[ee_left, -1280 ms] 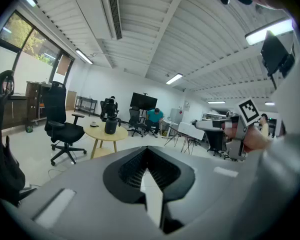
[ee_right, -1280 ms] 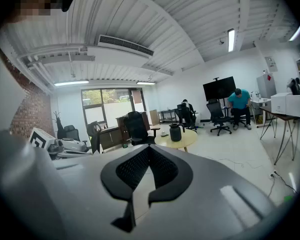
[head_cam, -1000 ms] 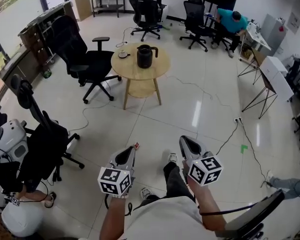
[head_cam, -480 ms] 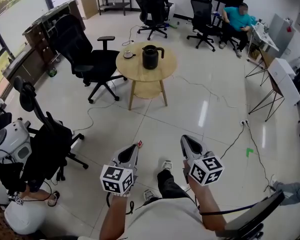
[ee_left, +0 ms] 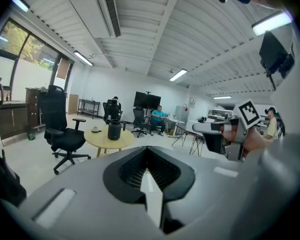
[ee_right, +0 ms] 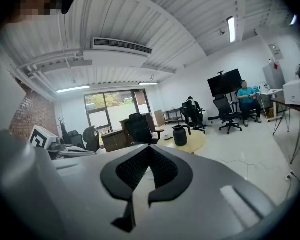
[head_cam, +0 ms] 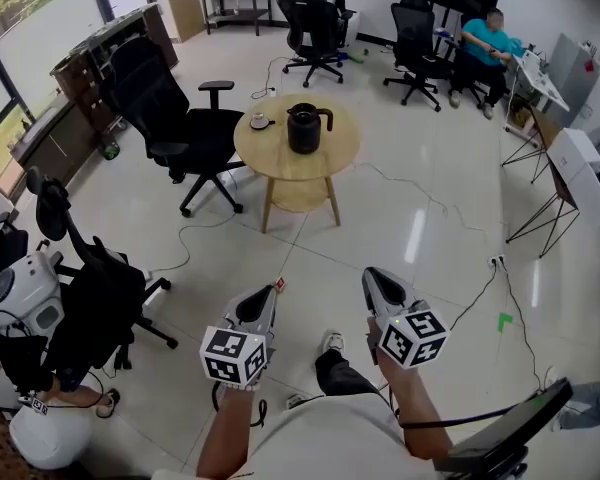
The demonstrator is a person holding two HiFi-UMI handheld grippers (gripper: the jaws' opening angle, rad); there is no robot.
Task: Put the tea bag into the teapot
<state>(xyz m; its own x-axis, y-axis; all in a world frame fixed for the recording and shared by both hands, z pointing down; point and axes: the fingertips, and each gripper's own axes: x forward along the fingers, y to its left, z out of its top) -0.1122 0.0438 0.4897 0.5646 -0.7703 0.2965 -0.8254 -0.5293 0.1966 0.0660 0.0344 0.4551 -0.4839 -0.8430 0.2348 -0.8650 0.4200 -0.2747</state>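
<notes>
The person stands well apart from the round wooden surface (head_cam: 332,164), on which the black teapot (head_cam: 304,129) waits beside a small cup on a saucer (head_cam: 259,122). Both tools are held low and close to the body, pointing forward. This looks like a carrying posture for the walk across the floor, not a working one.

The left gripper (head_cam: 268,294) has its fingers closed. In the left gripper view a thin white strip sits in the seam between them. In the head view a small red and white piece (head_cam: 277,287) sticks out at the tip. It is probably the tea bag, pinched firmly so that it does not drop on the way, but it is too small to be sure.

The right gripper (head_cam: 373,278) has its fingers closed too, and nothing is between them. Probably it is kept free for the teapot lid.

Several things are hard to read. From this distance it is not clear whether the teapot lid is on or off, nor whether the cup holds anything. The person's arms are cut off by the lower edge of the head view. A black office chair (head_cam: 180,128) stands near the surface on the left.
</notes>
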